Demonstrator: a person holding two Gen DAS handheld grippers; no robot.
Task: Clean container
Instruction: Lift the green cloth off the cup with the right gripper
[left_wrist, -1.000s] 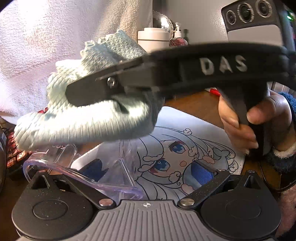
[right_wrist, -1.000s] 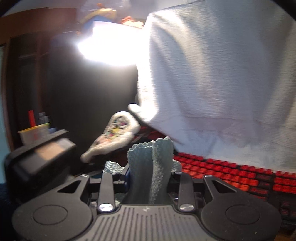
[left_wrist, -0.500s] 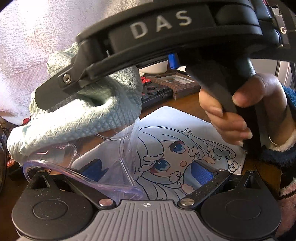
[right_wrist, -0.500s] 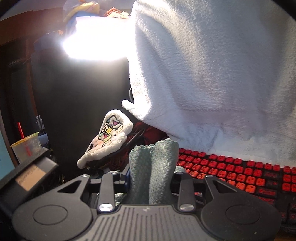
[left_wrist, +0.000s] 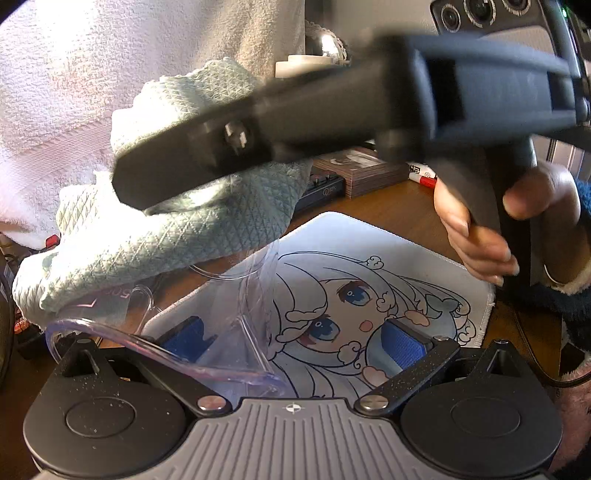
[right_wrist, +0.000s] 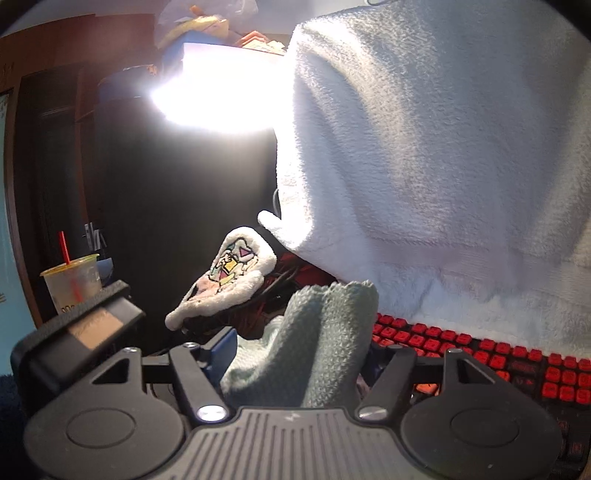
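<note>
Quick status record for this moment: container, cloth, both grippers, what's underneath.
container: clear plastic container, between the left gripper's fingers; whether they press on it is unclear
cloth: pale green cloth, bunched over the container's far rim
right gripper: jaws just opening, cloth between them, no longer pinched
surface: printed mat on wooden desk
behind: red-keyed keyboard

We note a brown wooden desk (left_wrist: 399, 210) at mid-frame in the left wrist view. On it lies a white mat (left_wrist: 369, 258) printed with a cartoon face, lower centre. Behind it, upper centre, sit a brown box (left_wrist: 365, 173) and a red-and-white marker (left_wrist: 421, 175). A red-keyed keyboard (right_wrist: 480, 354) lies at lower right of the right wrist view.
</note>
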